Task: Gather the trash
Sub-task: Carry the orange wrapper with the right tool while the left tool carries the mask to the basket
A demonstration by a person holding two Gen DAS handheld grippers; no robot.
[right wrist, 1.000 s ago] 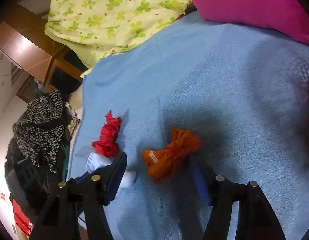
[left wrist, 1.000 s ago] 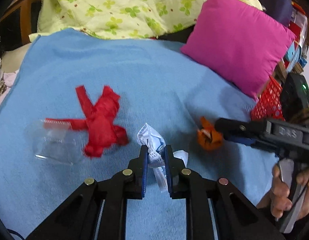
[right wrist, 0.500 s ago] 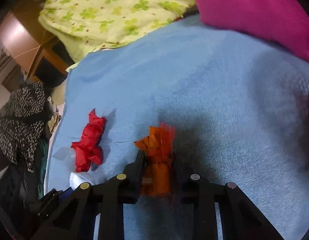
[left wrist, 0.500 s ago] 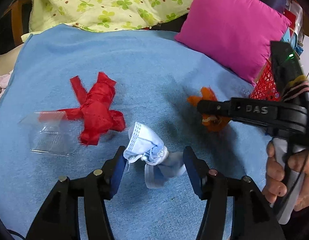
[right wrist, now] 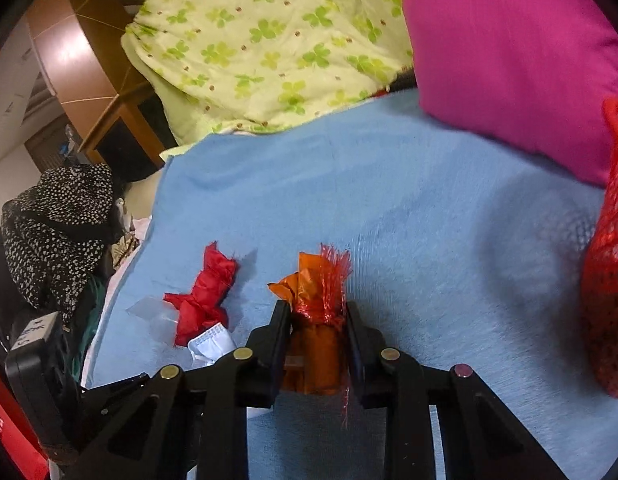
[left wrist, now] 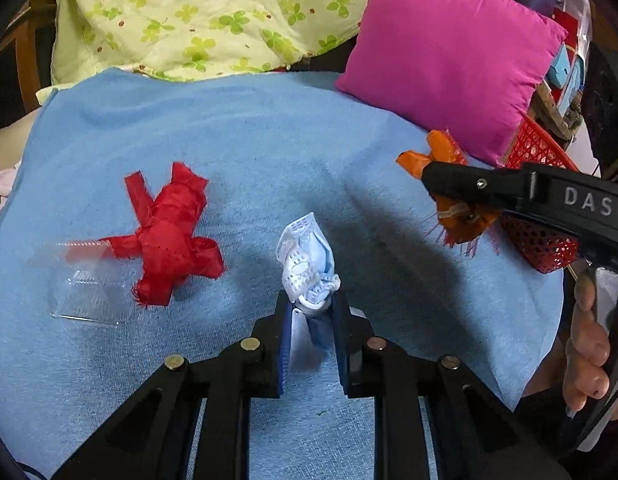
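Observation:
My left gripper [left wrist: 311, 308] is shut on a crumpled white and blue face mask [left wrist: 307, 264] and holds it just above the blue blanket [left wrist: 249, 132]. My right gripper [right wrist: 317, 312] is shut on an orange wrapper bundle [right wrist: 315, 292], lifted off the blanket; the bundle also shows in the left wrist view [left wrist: 449, 184]. A red crumpled ribbon bundle [left wrist: 169, 236] and a clear plastic lid [left wrist: 85, 284] lie on the blanket to the left.
A red mesh basket [right wrist: 607, 264] stands at the right edge of the blanket, also in the left wrist view [left wrist: 541, 152]. A magenta pillow [left wrist: 449, 60] and a green floral quilt [left wrist: 213, 16] lie at the back. Dark spotted clothes [right wrist: 53, 224] are piled at the far left.
My left gripper opened and has closed again on the face mask. My right gripper closed on the orange bundle and lifted it toward the red basket.

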